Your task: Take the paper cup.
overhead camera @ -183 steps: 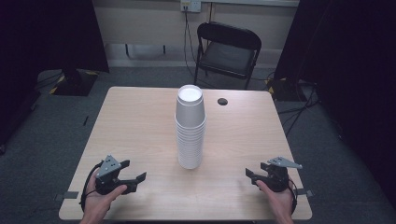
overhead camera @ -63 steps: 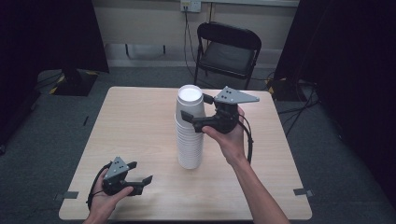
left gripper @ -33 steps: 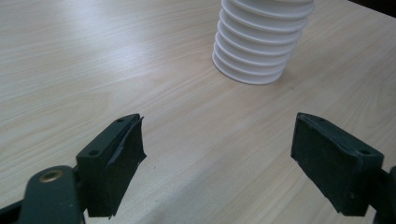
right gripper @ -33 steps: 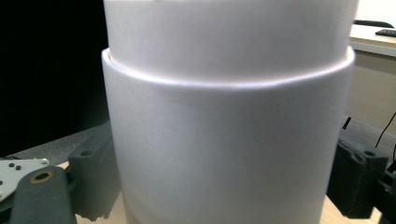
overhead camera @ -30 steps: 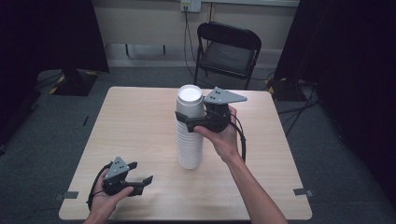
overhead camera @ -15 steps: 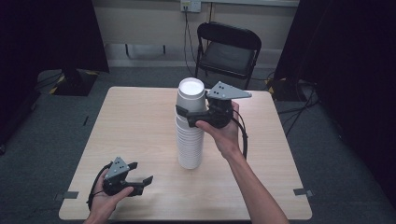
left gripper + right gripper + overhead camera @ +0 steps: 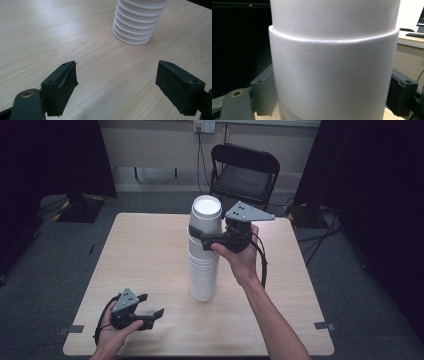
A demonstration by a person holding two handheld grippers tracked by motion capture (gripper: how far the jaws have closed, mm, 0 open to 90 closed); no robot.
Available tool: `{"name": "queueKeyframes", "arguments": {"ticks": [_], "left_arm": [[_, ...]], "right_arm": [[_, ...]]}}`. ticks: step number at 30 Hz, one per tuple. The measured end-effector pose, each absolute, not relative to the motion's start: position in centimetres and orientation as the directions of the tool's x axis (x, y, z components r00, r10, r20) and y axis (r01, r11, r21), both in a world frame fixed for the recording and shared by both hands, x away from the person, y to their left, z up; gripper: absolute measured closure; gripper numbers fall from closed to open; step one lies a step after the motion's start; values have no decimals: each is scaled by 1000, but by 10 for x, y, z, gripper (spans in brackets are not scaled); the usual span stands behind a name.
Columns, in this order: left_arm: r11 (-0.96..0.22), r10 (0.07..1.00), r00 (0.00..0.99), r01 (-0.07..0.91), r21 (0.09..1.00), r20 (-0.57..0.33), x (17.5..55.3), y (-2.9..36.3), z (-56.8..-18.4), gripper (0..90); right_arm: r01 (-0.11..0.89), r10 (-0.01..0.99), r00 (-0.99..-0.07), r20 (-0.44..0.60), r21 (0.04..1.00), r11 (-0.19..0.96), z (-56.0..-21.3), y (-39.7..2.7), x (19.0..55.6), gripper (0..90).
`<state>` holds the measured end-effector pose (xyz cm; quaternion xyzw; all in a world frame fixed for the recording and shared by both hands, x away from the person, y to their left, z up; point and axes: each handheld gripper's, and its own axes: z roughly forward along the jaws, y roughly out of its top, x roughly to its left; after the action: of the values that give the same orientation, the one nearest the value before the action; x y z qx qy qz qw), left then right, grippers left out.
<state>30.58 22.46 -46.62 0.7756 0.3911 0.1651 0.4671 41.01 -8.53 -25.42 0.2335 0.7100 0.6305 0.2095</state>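
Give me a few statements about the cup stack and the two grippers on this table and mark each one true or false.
1. The right gripper has its jaws around the upper part of the cup stack. True; they have just been closing on it.
2. The left gripper holds a cup. False: its jaws stand open with nothing between them, low over the table.
3. The cups lie on their sides. False: they stand upright, mouths up.
4. A black folding chair stands behind the table. True.
5. The left gripper touches the stack. False: it is well apart, near the table's front edge.
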Motion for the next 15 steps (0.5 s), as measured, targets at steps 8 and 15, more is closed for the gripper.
{"name": "queueKeyframes", "arguments": {"ticks": [8, 15], "left_arm": [[-262, 761, 641, 445, 856, -100, 306, 224, -466, 170], [-261, 759, 643, 444, 857, -101, 306, 224, -466, 169]], "right_arm": [[49, 592, -806, -4, 996, 73, -244, -87, 408, 154], [30, 600, -800, -7, 998, 52, -234, -90, 405, 154]]}}
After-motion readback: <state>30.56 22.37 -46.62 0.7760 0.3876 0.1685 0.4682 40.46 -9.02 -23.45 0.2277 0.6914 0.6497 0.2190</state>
